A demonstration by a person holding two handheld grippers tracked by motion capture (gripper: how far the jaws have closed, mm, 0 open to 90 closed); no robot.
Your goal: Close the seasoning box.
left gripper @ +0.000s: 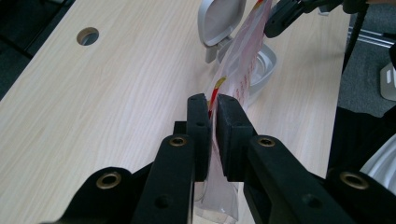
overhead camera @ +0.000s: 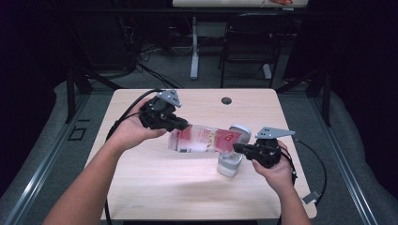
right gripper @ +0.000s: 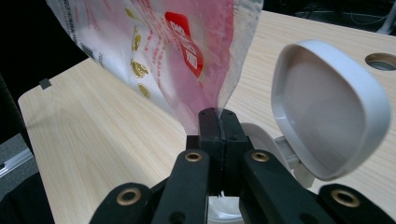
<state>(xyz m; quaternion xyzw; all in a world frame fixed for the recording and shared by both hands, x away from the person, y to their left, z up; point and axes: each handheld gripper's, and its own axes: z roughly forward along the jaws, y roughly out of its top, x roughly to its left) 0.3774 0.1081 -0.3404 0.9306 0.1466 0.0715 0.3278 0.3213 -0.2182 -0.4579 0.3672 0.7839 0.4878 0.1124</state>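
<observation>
- The right gripper (right gripper: 218, 116) rises from the bottom of the view, and its two black jaws are pressed together on the thin edge of a plastic bag (right gripper: 173, 51).
- The bag goes up and to the left from the jaws. It is partly clear, with pink and red print, some small gold marks and a barcode near its left edge.
- Just to the right of the jaws stands a white lid (right gripper: 327, 109), open, with its hollow inside facing the gripper.
- Behind and below the jaws, part of a white container (right gripper: 261, 135) is visible.
- All is above a light wooden table (right gripper: 107, 140), with a round hole (right gripper: 382, 60) far right.
</observation>
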